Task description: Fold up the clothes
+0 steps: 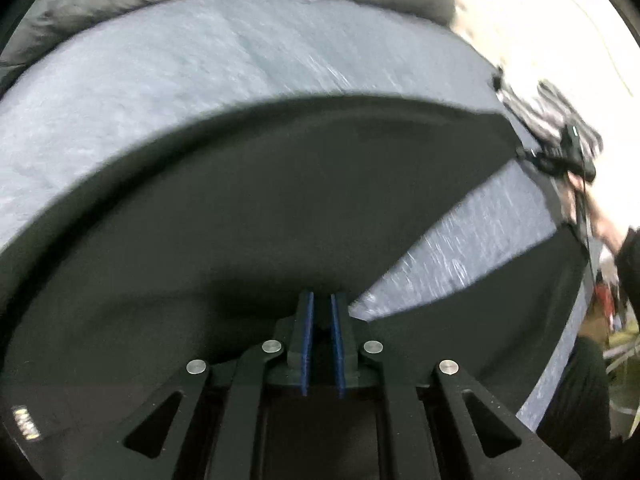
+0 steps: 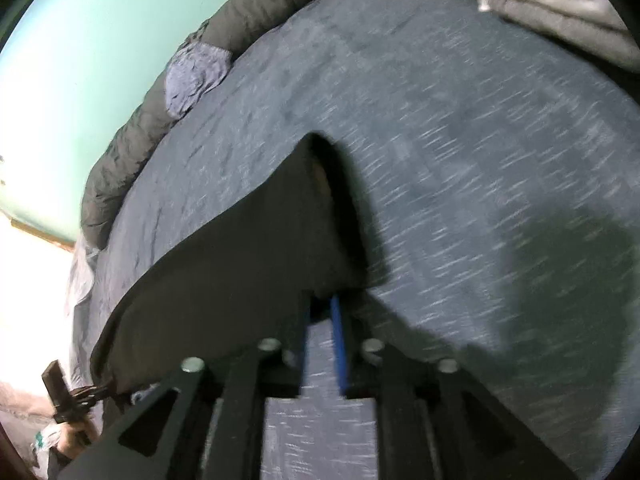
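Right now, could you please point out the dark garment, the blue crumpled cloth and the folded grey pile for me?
dark garment [image 1: 280, 208], left wrist view, on its flat spread middle.
blue crumpled cloth [image 2: 192, 76], right wrist view, on its wrinkled centre.
folded grey pile [image 2: 560, 16], right wrist view, on its top layer.

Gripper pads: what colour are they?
Blue pads on the left gripper, clearest in the left wrist view.
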`<state>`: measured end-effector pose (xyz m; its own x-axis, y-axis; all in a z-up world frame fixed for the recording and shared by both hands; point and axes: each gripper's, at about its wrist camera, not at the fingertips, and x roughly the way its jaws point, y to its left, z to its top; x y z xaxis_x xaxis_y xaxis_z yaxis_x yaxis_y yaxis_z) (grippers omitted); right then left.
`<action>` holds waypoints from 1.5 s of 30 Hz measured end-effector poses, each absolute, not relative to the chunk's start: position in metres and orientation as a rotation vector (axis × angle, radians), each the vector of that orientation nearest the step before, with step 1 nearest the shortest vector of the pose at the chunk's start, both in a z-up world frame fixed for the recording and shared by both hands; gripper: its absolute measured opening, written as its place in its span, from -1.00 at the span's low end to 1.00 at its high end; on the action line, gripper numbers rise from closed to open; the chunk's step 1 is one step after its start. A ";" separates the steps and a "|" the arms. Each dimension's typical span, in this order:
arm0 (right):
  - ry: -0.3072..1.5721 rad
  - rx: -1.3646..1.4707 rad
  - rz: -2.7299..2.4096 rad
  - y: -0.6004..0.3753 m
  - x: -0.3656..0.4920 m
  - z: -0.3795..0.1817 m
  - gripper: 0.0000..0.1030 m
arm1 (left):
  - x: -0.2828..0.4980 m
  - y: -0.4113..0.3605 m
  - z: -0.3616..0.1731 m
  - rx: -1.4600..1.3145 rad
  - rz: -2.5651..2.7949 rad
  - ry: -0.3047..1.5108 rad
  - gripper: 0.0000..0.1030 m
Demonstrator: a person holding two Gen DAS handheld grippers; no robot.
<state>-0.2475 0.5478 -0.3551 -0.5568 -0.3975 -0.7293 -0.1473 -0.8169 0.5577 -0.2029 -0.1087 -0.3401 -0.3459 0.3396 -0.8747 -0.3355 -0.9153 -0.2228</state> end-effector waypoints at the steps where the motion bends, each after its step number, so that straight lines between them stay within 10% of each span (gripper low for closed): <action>1: -0.878 1.390 -2.504 0.550 -0.247 -0.354 -0.59 | -0.206 -0.119 -0.336 -1.486 2.323 -0.019 -0.70; 8: -0.812 1.376 -2.557 0.553 -0.261 -0.340 -0.16 | -0.220 -0.202 -0.317 -1.467 2.568 -0.202 -0.52; 14: -0.750 1.365 -2.564 0.533 -0.289 -0.339 -0.15 | -0.233 -0.266 -0.321 -1.501 2.672 -0.422 -0.48; 37: -0.595 1.464 -2.591 0.512 -0.317 -0.364 -0.15 | -0.227 -0.308 -0.352 -1.592 2.665 -0.301 -0.48; 45: -0.538 1.481 -2.605 0.510 -0.315 -0.362 -0.15 | -0.268 -0.351 -0.377 -1.609 2.735 -0.560 -0.48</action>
